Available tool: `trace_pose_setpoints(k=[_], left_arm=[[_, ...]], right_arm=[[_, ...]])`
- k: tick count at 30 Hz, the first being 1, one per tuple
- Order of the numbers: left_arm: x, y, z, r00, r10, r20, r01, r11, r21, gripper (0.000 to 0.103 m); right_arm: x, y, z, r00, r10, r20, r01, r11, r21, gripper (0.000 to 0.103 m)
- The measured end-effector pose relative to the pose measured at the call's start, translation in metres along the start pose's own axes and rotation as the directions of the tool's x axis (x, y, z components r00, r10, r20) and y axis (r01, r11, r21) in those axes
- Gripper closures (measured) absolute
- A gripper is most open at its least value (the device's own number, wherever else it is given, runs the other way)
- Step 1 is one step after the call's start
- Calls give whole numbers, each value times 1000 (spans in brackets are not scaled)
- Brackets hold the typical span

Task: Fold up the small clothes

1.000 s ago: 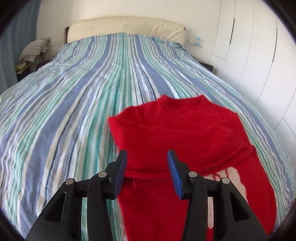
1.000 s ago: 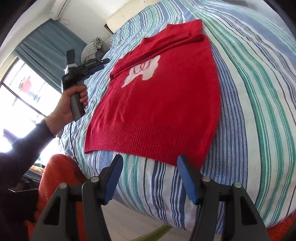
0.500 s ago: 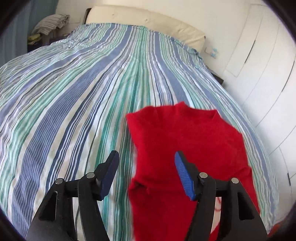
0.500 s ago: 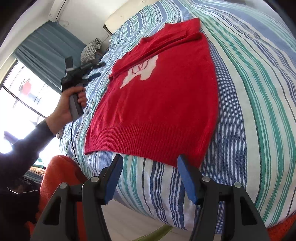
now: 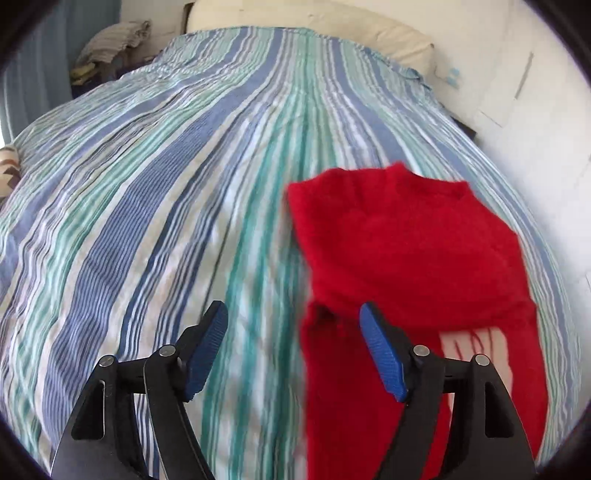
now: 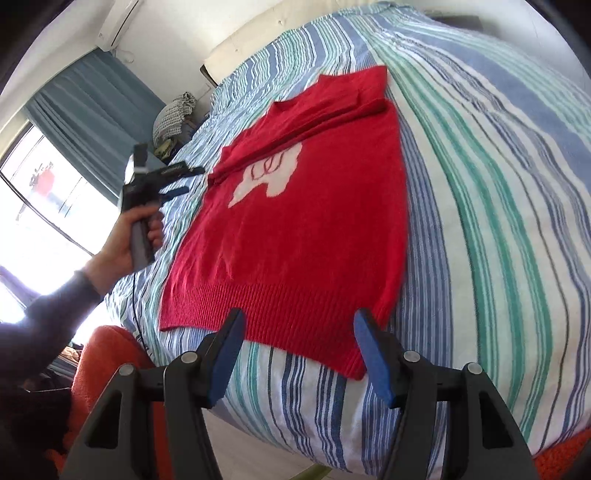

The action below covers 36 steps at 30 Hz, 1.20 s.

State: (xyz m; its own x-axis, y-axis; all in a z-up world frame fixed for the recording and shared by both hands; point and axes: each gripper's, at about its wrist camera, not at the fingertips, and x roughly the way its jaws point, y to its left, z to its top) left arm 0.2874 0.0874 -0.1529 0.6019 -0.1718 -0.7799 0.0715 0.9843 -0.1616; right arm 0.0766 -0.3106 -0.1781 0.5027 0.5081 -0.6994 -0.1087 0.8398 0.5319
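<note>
A small red sweater (image 6: 295, 221) with a white motif lies flat on the striped bed (image 6: 498, 184), its sleeves folded across the chest. In the left wrist view the sweater (image 5: 406, 258) sits to the right, its left edge running between the fingers. My left gripper (image 5: 291, 347) hovers above that edge, jaws opening, pads pressing on nothing. It also shows in the right wrist view as the left gripper (image 6: 181, 181), held in a person's hand. My right gripper (image 6: 297, 350) stands open over the sweater's ribbed hem at the bed's near edge.
A cream headboard (image 5: 314, 22) and white wardrobe doors (image 5: 517, 74) stand beyond the bed. Folded laundry (image 5: 114, 37) is piled by blue curtains (image 6: 96, 103). An orange fabric (image 6: 107, 362) lies below the bed edge. Left of the sweater the bedspread (image 5: 147, 221) is bare.
My left gripper has let its jaws widen and has shifted left off the folded sleeve, so the sweater now lies to its right. The right gripper has stayed put.
</note>
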Motion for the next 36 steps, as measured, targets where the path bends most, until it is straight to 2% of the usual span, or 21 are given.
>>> trace_pose_setpoints(k=[3,5,6,8,10,11,13,14,17,21,26,28,36], left_arm=[[-37,-34,-55,996,-88,-33,91,991,97,14],[-47,-56,-95,988,-124,-92,138,976,167,12],[-47,-67,-115,985,-112,-132,138,969,203,12],[-43,-79,-152,975,-43,-216,99,962,253,12],[-58,-82,-177,982,1,-191,55,956,288,12],[-67,-81,-183,982,5,-188,53,952,303,12],[-87,-78,-187,981,5,-193,54,952,303,12],[-97,-74,-187,985,-9,-170,58,957,284,12],[-115,-59,-181,995,-24,-93,43,976,212,9],[-116,-47,-173,997,12,-74,-1,990,143,9],[-122,-35,-174,998,47,-48,-42,994,99,9],[-121,-34,-176,997,68,-47,-63,993,102,9],[-117,-30,-179,992,118,-50,-111,988,111,9]], right_arm=[[1,9,11,998,-61,16,62,996,-69,42],[6,16,13,996,-85,7,85,990,-110,42],[11,17,13,996,-88,-11,86,988,-126,42],[26,14,8,988,-127,-90,113,983,-146,42],[35,5,-6,963,-185,-195,163,979,-124,42],[29,4,-11,960,-203,-194,182,976,-119,42],[10,2,-19,949,-255,-183,242,966,-93,42],[-2,1,-23,954,-260,-150,252,965,-66,42],[-30,2,-24,970,-243,-26,242,970,-17,42],[-38,3,-19,963,-258,79,259,966,-12,42],[-30,3,-12,961,-264,79,265,964,4,40],[-28,1,-11,960,-269,77,269,963,12,35],[-23,-10,-13,954,-291,67,288,956,57,34]])
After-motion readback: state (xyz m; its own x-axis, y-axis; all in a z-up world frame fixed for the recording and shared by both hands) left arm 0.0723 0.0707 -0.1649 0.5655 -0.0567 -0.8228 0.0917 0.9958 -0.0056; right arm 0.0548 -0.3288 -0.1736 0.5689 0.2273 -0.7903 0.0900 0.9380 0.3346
